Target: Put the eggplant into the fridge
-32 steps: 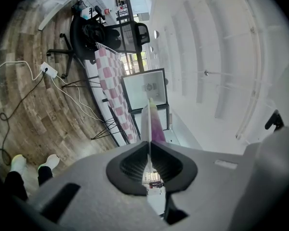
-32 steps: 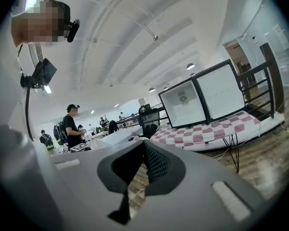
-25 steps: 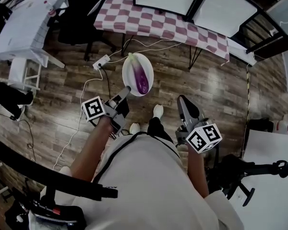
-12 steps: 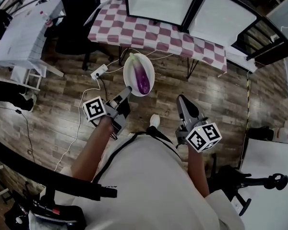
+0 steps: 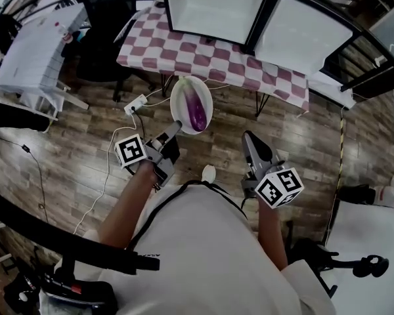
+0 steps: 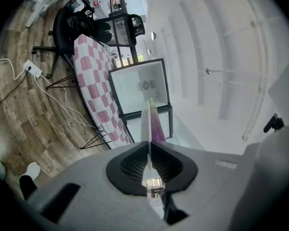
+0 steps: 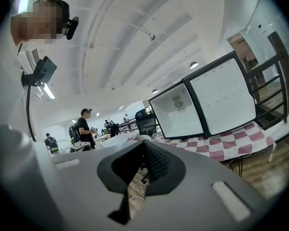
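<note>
A purple eggplant lies on a white oval plate. My left gripper is shut on the plate's near rim and carries it level above the wooden floor. In the left gripper view the plate shows edge-on between the jaws, with the eggplant beside it. The small fridge stands open on the checkered table, its door swung to the right. My right gripper is shut and holds nothing, right of the plate. The right gripper view shows the fridge ahead.
A black office chair stands left of the table, beside a white desk. A white power strip and cables lie on the floor under the plate. A dark metal rack stands at the right. People stand far off in the right gripper view.
The person has walked toward the table: the fridge and checkered cloth sit lower and larger in the head view. Both grippers moved forward with them, the plate still held.
</note>
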Tool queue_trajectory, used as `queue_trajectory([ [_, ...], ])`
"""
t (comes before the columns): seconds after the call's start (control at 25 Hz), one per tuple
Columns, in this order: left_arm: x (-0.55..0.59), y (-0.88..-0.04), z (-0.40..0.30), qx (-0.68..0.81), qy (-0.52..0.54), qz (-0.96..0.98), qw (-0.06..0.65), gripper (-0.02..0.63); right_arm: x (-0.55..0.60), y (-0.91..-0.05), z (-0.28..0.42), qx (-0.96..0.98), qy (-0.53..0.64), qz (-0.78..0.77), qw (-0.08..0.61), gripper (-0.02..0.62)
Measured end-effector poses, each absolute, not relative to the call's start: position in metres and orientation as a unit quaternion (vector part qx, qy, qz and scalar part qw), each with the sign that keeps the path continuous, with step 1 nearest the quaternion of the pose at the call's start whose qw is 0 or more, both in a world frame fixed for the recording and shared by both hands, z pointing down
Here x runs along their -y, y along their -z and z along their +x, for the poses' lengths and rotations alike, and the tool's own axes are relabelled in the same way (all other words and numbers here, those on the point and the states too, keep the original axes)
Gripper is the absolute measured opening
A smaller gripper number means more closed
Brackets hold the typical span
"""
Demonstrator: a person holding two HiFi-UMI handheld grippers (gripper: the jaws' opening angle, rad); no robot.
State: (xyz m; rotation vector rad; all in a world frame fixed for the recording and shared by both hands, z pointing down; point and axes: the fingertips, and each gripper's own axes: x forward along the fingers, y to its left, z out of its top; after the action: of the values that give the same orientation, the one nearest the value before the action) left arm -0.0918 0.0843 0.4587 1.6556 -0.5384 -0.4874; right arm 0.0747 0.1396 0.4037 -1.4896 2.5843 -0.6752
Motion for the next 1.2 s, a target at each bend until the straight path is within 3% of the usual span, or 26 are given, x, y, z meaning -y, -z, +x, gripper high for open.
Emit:
queue_trajectory([
  [0.56, -0.045, -0.468, -0.032, 0.25, 0.227, 0.706, 0.622, 0.028, -0.088, -0.418, 0.134, -0.856, 0.23, -0.463, 0.03, 0.008],
  [1.2, -0.027, -0.467, -0.01, 0.261, 0.235, 0.703, 0.618, 0.028, -0.073, -0.429, 0.166, -0.856, 0.242, -0.457, 0.025, 0.008],
])
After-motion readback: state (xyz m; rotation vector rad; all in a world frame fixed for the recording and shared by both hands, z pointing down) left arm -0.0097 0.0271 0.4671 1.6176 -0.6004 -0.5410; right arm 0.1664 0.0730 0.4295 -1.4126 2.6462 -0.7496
